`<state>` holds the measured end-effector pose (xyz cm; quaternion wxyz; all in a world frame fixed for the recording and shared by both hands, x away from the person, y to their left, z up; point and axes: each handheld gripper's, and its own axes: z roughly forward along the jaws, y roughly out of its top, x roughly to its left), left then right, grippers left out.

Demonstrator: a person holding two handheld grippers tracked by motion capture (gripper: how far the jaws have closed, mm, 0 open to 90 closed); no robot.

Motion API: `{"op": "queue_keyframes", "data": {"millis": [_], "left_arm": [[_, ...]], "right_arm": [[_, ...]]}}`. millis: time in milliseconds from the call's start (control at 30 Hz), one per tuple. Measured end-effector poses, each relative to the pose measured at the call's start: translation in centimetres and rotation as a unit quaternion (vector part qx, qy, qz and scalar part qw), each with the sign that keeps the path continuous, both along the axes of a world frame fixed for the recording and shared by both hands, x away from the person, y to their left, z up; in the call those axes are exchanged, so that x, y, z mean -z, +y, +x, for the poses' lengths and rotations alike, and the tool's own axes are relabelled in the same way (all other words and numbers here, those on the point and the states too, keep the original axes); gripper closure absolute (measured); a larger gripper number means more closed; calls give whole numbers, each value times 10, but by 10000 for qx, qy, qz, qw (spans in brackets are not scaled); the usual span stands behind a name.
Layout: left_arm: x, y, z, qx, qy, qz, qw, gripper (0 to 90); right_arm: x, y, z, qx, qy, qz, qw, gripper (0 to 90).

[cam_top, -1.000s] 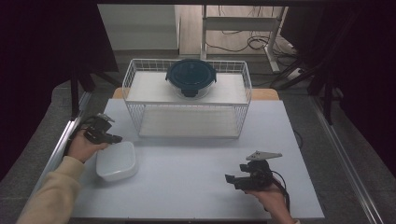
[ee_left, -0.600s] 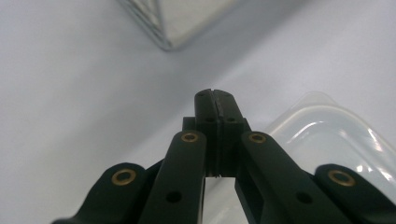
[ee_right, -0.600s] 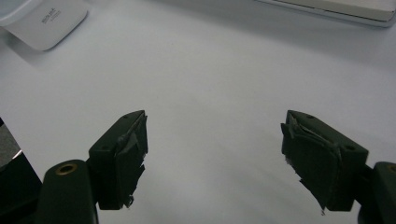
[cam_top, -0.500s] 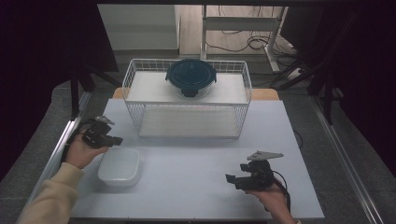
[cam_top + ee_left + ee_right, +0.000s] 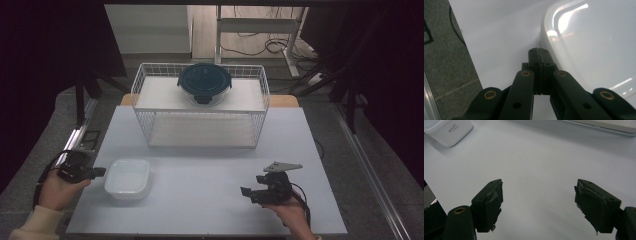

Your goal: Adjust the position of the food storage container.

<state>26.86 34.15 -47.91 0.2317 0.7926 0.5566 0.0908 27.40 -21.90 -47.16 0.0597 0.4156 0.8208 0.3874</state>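
White tub (image 5: 128, 178) sits upside down on the desk (image 5: 210, 160) near the front-left corner, flat on the white top; its base faces up, with small print on it in the right claw view (image 5: 450, 130). In the left claw view its glossy rounded edge (image 5: 594, 50) is on the right.

Left claw (image 5: 100, 172) is at the desk's left edge, held by the left hand (image 5: 60, 189), pointing right at the tub. Jaws pressed together, nothing between them; tips (image 5: 539, 53) just beside the tub's left rim, maybe touching, hard to tell from either view. Black cable loops from it over the hand, off the desk edge.

Right claw (image 5: 250, 192) is near the front edge, right of centre, held by the right hand (image 5: 290, 212). It points left toward the tub but is well apart from it. Jaws wide apart, empty, over bare desk (image 5: 536, 192); pads (image 5: 494, 202) look taped and ragged. Grey three-cornered plate (image 5: 282, 166) on top.

Wire basket (image 5: 200, 107) stands at the back of the desk, centred, white mesh walls, white board inside as an upper shelf. Dark round lidded bowl (image 5: 204, 82) sits on that shelf, mid to back, clips on its rim. Space under the shelf looks bare.

Beyond the desk: grey floor, a white frame with cables (image 5: 260, 47) on the floor behind, dark curtains at both sides.
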Motion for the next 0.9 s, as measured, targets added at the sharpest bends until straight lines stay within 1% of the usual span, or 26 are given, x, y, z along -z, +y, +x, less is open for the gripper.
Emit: {"op": "queue_keyframes", "data": {"millis": [133, 200, 267, 300, 333, 367, 533, 633, 733, 767, 900], "left_arm": [[10, -3, -5, -25, 239, 24, 9997, 900], [15, -5, -5, -1, 335, 30, 9994, 900], [17, -7, -5, 29, 386, -4, 9993, 900], [19, -9, -4, 32, 393, -30, 9992, 900], [19, -11, -3, 51, 406, 6, 9992, 900], [19, -12, -2, 58, 399, -9, 9992, 900], [19, -20, 4, 185, 424, -137, 9988, 900], [20, -30, 9, 254, 399, -182, 9987, 900], [21, -42, 17, 385, 404, -217, 9982, 900], [21, -46, 19, 468, 426, -219, 9978, 900], [23, -64, 30, 617, 407, -256, 9969, 900]], "right_arm": [[0, 1, -1, -16, -4, -4, 10000, 223], [-1, 1, -1, -12, -4, -3, 10000, 223], [-1, 0, 0, -3, -7, -4, 10000, 223], [-1, 0, 0, 2, -7, -6, 10000, 223], [0, 0, 0, 1, -4, -6, 10000, 223], [0, 0, 0, 0, -2, -6, 10000, 223], [0, 0, 0, 3, 2, -11, 10000, 223], [-1, 0, -1, 5, 2, -15, 10000, 223], [-2, 0, -1, 7, -29, -4, 10000, 223], [-3, 0, -1, 12, -32, -1, 10000, 224], [-3, -1, -1, 22, -22, 3, 10000, 224]]}}
